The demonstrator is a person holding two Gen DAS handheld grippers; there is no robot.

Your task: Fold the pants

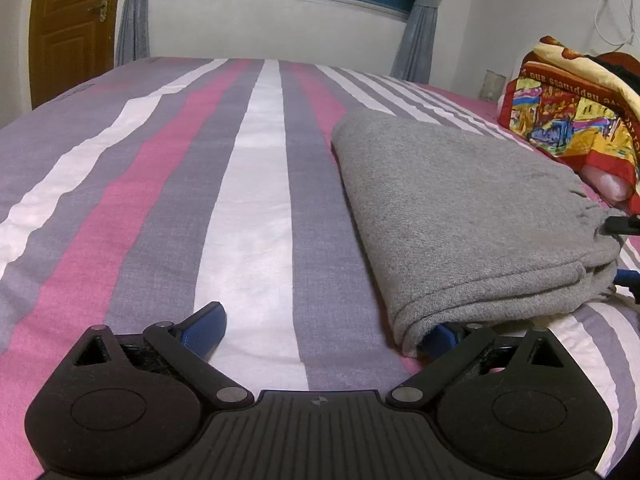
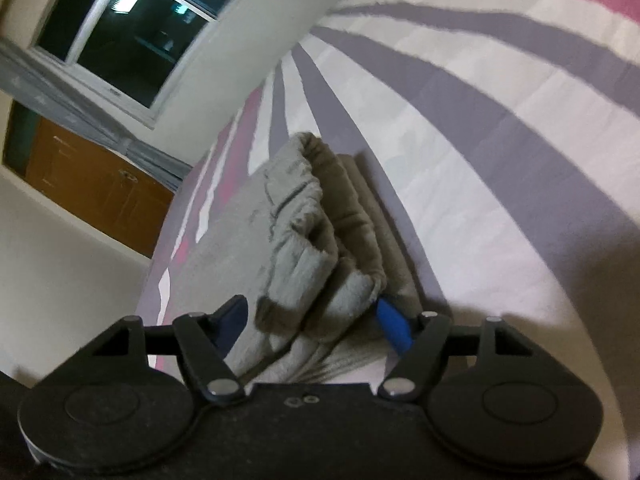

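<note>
Basically soft, thick grey fleece pants point(image 1: 460, 216), folded into a flat bundle on the pink-grey-white striped bed point(image 1: 248, 184): light, limp, layers likely to slide apart. Left gripper point(image 1: 324, 330) spread wide, one blue finger tucked under the near folded edge; right gripper point(image 2: 314, 324) open astride the bunched waistband end, not yet clamped. Best hold judged at stacked layer edges, pinching all plies together.

Plain heather-grey knit pants point(image 1: 460, 216); cotton bedsheet point(image 1: 168, 184) striped pink, white, grey-purple; folded blanket point(image 1: 568, 112) printed red, yellow, blue; black grippers, blue finger pads point(image 1: 204, 328)
</note>
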